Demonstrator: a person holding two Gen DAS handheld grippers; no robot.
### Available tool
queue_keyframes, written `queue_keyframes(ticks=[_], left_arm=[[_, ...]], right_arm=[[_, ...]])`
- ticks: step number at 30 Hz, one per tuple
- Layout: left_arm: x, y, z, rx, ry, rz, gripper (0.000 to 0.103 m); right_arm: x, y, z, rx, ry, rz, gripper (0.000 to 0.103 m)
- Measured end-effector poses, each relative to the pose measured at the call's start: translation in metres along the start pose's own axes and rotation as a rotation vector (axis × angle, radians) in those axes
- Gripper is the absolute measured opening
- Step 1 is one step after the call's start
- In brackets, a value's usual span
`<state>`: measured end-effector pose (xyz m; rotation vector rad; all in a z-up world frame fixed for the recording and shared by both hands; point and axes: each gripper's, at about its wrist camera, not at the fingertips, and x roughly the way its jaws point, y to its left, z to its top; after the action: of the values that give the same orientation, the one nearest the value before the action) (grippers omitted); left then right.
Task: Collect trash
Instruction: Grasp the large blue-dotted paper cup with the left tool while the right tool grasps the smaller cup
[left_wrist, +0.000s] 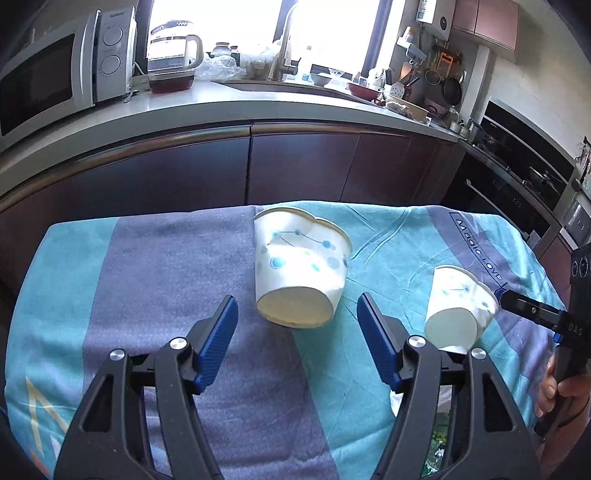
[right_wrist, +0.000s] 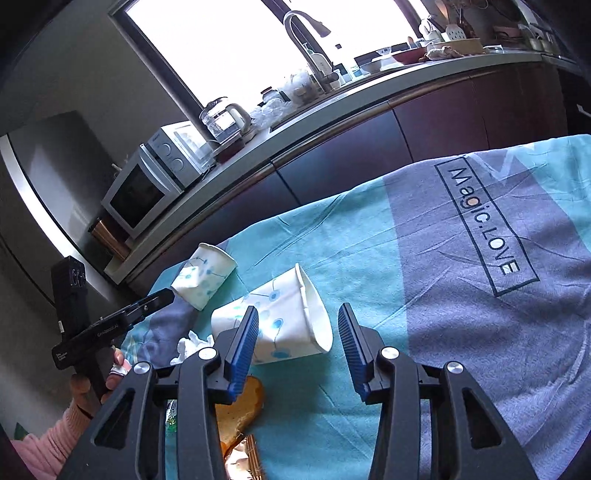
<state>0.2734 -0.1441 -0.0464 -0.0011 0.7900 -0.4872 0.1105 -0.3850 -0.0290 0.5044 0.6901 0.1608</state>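
The table (left_wrist: 155, 258) carries a teal and grey cloth (right_wrist: 461, 295) printed with "Magic LOVE"; behind it runs a kitchen counter (left_wrist: 221, 107) with a microwave (left_wrist: 48, 81) and a glass kettle (left_wrist: 173, 51).

Two printed paper cups lie tipped on their sides on the cloth, near each other but apart. The far cup (left_wrist: 301, 264) lies near the table's centre, its base turned toward the left gripper (left_wrist: 297, 328). The near cup (right_wrist: 280, 325) lies just ahead of the right gripper (right_wrist: 299, 350), its open rim toward the right.

Both grippers stand wide open and hold nothing; neither cup is yet between the fingers (left_wrist: 218, 343).

Handling, as a judgement: the cups look light, thin-walled and easily crushed, and the far cup's rim is already dented. A gentle closure across the side wall near the stiffer base should hold without collapse; being round, a cup may roll when nudged.

Only the right wrist view shows further trash near the table's front edge: a crumpled white tissue (right_wrist: 190, 345) and a brown piece resembling bread (right_wrist: 240, 413), partly hidden by the gripper. The left wrist view alone shows both cup bases.
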Motion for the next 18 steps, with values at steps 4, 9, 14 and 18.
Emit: queue_keyframes(ticks=[4, 9, 14, 18], left_arm=[[0.012, -0.003, 0.009, 0.002, 0.008, 0.005, 0.067], [0.026, -0.003, 0.011, -0.010, 0.040, 0.001, 0.066], [0.031, -0.003, 0.009, -0.014, 0.045, -0.011, 0.059], [0.028, -0.003, 0.008, -0.014, 0.036, -0.019, 0.059]], right_arm=[[0.005, -0.005, 0.001, 0.009, 0.009, 0.025, 0.044], [0.012, -0.008, 0.002, 0.019, 0.027, 0.058, 0.044], [0.016, -0.005, 0.001, 0.017, 0.043, 0.096, 0.044], [0.019, 0.000, 0.000, 0.003, 0.058, 0.111, 0.036]])
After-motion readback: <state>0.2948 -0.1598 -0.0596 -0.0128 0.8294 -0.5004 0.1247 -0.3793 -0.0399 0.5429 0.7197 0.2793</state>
